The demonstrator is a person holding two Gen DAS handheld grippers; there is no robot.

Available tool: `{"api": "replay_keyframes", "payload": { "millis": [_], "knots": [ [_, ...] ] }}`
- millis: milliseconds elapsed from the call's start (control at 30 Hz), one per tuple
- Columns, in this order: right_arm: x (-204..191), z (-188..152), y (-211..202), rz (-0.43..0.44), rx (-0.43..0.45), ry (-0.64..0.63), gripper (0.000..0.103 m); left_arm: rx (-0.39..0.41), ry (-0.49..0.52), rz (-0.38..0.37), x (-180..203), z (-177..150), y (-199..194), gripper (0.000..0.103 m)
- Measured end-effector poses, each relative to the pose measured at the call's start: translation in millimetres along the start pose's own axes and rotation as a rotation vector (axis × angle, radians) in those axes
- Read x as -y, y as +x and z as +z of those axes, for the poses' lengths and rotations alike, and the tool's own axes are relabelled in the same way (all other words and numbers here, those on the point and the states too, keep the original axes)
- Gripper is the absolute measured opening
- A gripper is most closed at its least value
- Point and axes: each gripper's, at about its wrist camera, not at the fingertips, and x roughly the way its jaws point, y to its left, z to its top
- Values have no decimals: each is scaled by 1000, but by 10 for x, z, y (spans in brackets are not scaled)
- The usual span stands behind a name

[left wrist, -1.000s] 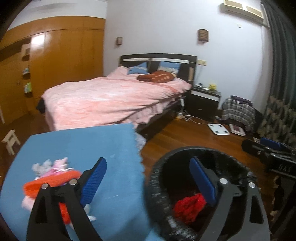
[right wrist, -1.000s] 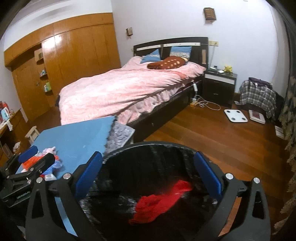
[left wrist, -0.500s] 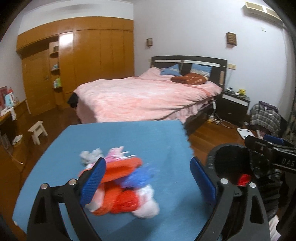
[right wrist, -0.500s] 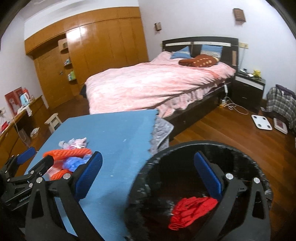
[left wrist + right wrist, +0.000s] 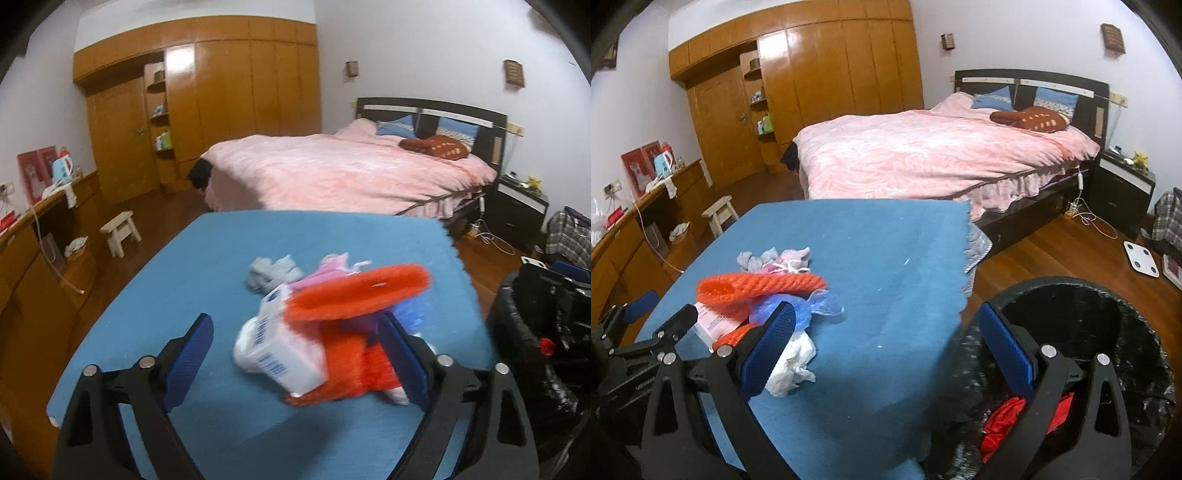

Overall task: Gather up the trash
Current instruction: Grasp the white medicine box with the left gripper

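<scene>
A pile of trash lies on the blue mat [image 5: 207, 266]: orange foam netting [image 5: 354, 291], a white tissue pack [image 5: 280, 350], grey and pink scraps [image 5: 273, 273]. My left gripper [image 5: 299, 354] is open, with the pile between its fingers. In the right wrist view the same pile [image 5: 764, 291] lies at the left, with the left gripper [image 5: 646, 325] beside it. My right gripper [image 5: 886, 350] is open and empty above the mat's right edge. A black bin [image 5: 1108, 332] lined with a bag stands right of the mat, red trash [image 5: 1008, 417] inside.
A pink bed [image 5: 923, 155] stands behind the mat, a wooden wardrobe [image 5: 831, 81] at the back left. A small white stool [image 5: 120, 232] and a desk are at the left. A scale [image 5: 1141, 258] lies on the wooden floor.
Both grippers swung left from over the bin toward the mat. The left gripper came close to the trash pile, which now sits between its open fingers.
</scene>
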Motion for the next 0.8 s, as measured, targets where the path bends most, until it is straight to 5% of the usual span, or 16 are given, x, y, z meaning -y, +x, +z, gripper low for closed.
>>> {"api": "replay_keyframes", "payload": {
  "millis": [800],
  "knots": [
    [-370,-102,510,111,-109,-60,64,-119,-51,-67,-200,-248,536,46]
  ]
}}
